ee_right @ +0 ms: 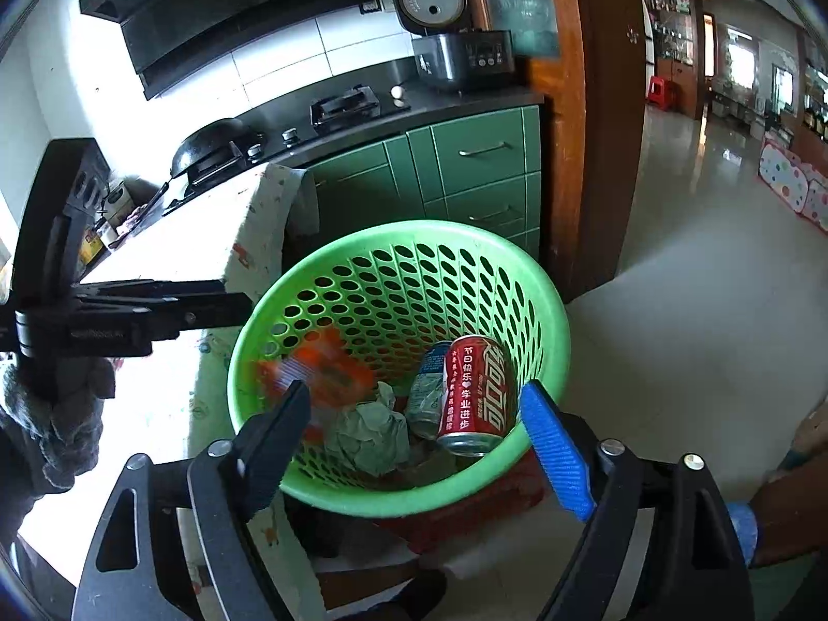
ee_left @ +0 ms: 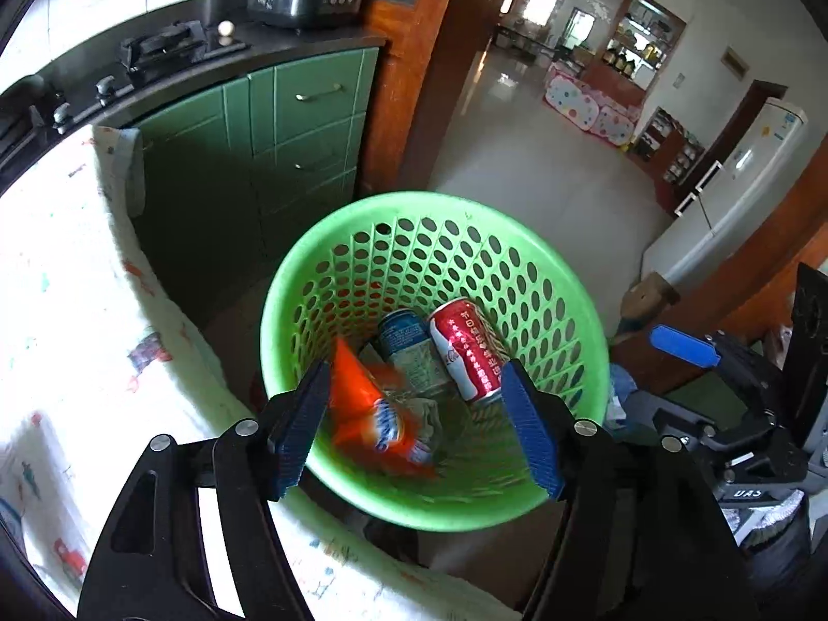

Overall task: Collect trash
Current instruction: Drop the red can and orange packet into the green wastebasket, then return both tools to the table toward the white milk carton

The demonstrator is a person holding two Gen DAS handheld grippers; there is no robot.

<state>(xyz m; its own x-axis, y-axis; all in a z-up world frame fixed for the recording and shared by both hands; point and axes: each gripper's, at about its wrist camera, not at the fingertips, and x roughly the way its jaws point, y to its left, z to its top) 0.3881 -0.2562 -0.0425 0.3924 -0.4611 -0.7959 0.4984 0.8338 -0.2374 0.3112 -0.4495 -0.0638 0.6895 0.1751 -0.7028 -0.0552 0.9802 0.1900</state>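
Inside green basket (ee_right: 548, 310) | red Coca-Cola can (ee_right: 478, 393), Chinese lettering | orange packet (ee_left: 372, 409)

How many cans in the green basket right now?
2. The red can lies against the basket's right wall; the blue-white can lies beside it, touching. More could hide under the crumpled paper.
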